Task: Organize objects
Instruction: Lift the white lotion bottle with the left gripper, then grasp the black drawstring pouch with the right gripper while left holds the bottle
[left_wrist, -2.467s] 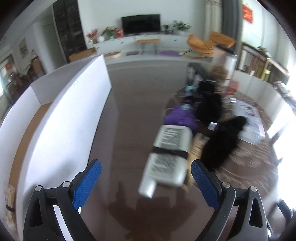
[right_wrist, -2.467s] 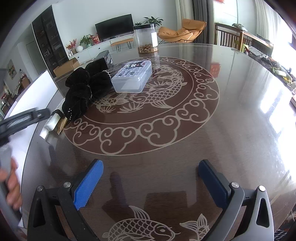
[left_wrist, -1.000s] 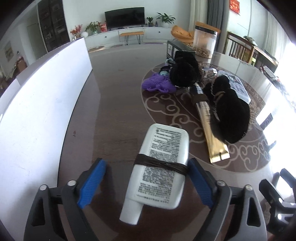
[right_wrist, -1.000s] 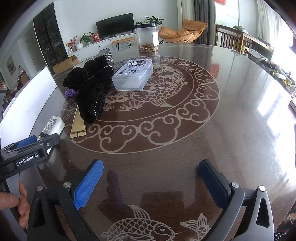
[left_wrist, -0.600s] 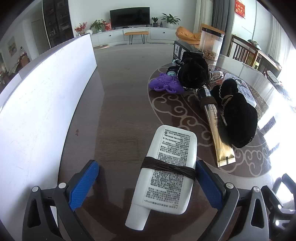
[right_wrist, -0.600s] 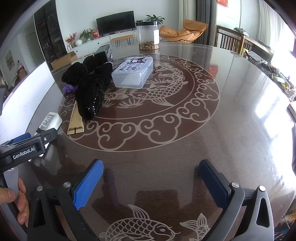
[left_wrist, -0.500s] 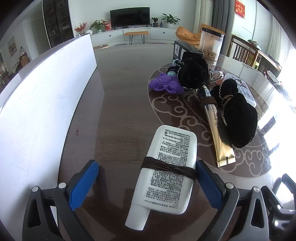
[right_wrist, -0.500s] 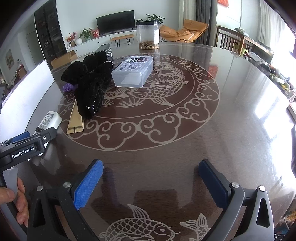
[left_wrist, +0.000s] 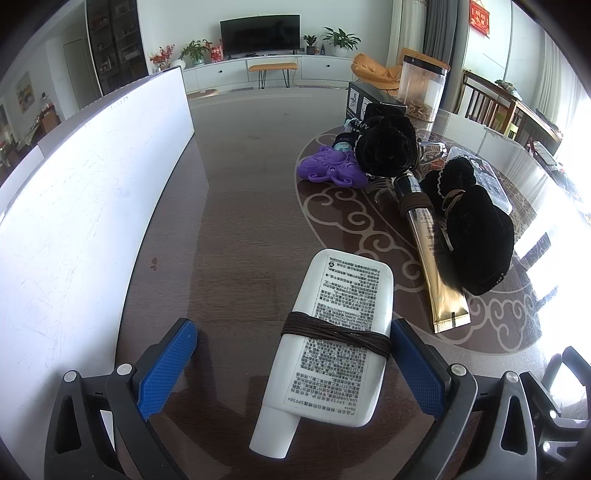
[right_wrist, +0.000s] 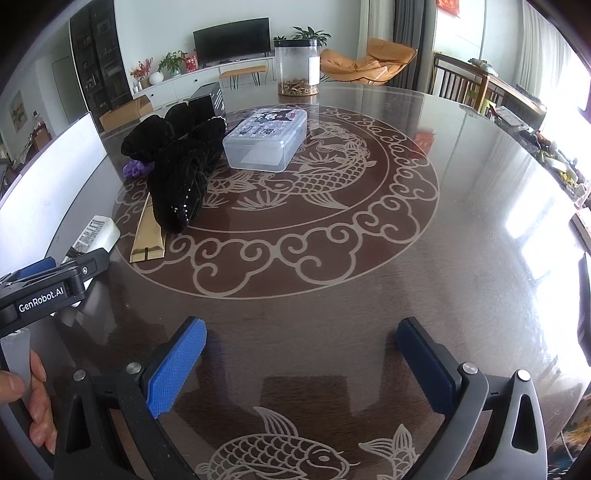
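A white tube (left_wrist: 334, 343) with a dark hair tie wound round it lies flat on the brown table, cap towards me. My left gripper (left_wrist: 291, 365) stands open around it: the right pad is right beside the tube's edge, the left pad well clear. In the right wrist view the same tube (right_wrist: 95, 233) shows at the far left beside the left gripper's black body. A gold tube (left_wrist: 434, 258) lies to the right under a black velvet scrunchie (left_wrist: 476, 236). My right gripper (right_wrist: 301, 360) hangs open over bare table with nothing between its pads.
A white panel (left_wrist: 74, 229) stands along the table's left side. Further back lie a purple octopus toy (left_wrist: 330, 170), a second black scrunchie (left_wrist: 388, 146), a clear lidded box (right_wrist: 266, 140), a black box (right_wrist: 207, 98) and a tall clear jar (right_wrist: 297, 68). A hand (right_wrist: 31, 398) holds the left gripper.
The left gripper carried the white tube down onto the table, then its jaws spread apart and let it go. Over the last half second nothing moves. The right gripper keeps still.
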